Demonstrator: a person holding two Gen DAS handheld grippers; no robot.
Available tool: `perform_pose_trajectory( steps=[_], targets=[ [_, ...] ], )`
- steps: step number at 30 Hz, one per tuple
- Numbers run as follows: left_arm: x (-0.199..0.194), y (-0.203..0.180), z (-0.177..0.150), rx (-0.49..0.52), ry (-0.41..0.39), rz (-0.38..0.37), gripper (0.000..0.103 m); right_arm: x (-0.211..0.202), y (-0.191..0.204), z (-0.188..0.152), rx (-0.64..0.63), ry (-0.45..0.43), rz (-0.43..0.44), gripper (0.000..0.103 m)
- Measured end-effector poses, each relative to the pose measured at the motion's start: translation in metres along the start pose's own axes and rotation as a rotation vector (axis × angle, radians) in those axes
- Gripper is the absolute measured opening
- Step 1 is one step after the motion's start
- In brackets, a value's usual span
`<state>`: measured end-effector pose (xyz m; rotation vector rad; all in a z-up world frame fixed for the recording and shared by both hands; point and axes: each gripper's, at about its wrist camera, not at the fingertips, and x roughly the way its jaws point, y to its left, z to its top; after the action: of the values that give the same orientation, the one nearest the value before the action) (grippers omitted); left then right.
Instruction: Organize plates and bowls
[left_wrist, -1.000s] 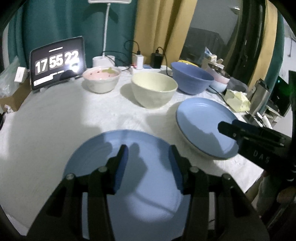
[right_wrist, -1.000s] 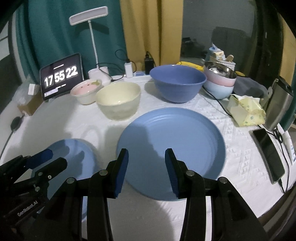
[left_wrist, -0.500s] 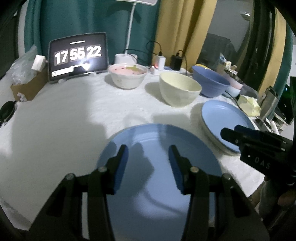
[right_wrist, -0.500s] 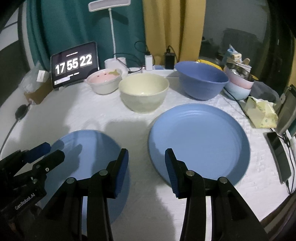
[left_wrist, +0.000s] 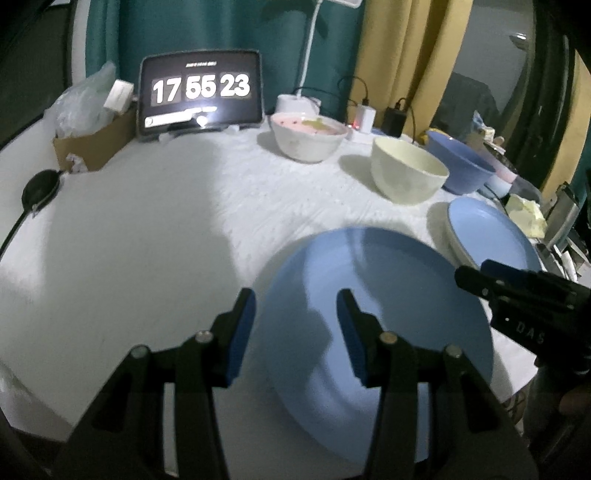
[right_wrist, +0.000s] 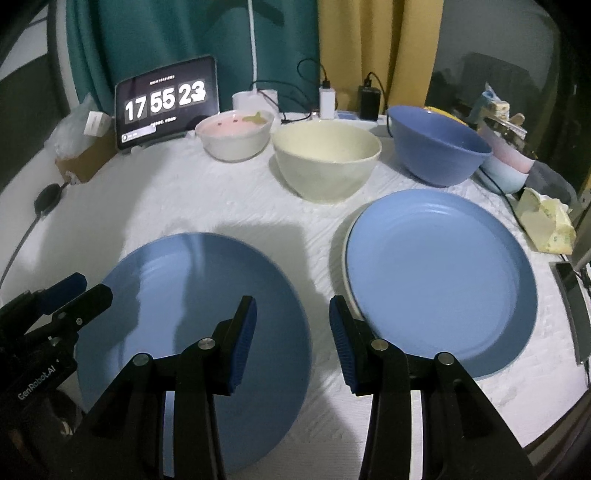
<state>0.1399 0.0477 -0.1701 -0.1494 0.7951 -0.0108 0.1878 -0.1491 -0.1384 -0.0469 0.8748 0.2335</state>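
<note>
A blue plate (left_wrist: 388, 314) (right_wrist: 207, 314) lies near the table's front edge. A second blue plate (right_wrist: 439, 273) (left_wrist: 487, 236) sits to its right on top of a white plate. Behind stand a pink-lined white bowl (right_wrist: 236, 136) (left_wrist: 308, 136), a cream bowl (right_wrist: 327, 158) (left_wrist: 406, 175) and a blue bowl (right_wrist: 437, 147) (left_wrist: 461, 166). My left gripper (left_wrist: 295, 317) (right_wrist: 70, 295) is open and empty over the left edge of the near plate. My right gripper (right_wrist: 291, 325) (left_wrist: 491, 277) is open and empty over the gap between the two plates.
A tablet clock (right_wrist: 166, 105) and a lamp base (right_wrist: 255, 99) stand at the back with chargers and cables. Stacked pastel bowls (right_wrist: 509, 166), a crumpled wrapper (right_wrist: 546, 225) and a phone (right_wrist: 572, 310) are at the right. A cardboard box (left_wrist: 92, 144) sits back left.
Both grippers have shifted left; the plates and bowls now appear further right in both views. The clock has gone from 17:55:22 to 17:55:23. Both grippers stayed open.
</note>
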Motion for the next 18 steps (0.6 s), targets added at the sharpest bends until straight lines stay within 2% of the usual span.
perform_pose_trajectory(
  steps=[4,10,15,16,18],
  targets=[
    [0.005,0.003,-0.006,-0.011,0.018,0.013,0.048,0.005,-0.001,-0.003,0.005,0.011,-0.001,0.043],
    [0.02,0.0,-0.015,-0.011,0.087,0.029,0.047,0.014,-0.006,-0.008,0.015,0.038,0.004,0.043],
    [0.022,-0.007,-0.019,0.02,0.077,0.039,0.047,0.022,-0.01,-0.011,0.021,0.058,0.023,0.043],
    [0.022,-0.007,-0.018,0.021,0.077,0.037,0.047,0.023,-0.011,-0.012,0.024,0.062,0.029,0.042],
    [0.022,-0.008,-0.019,0.032,0.077,0.03,0.046,0.025,-0.011,-0.014,0.024,0.067,0.042,0.029]
  ],
)
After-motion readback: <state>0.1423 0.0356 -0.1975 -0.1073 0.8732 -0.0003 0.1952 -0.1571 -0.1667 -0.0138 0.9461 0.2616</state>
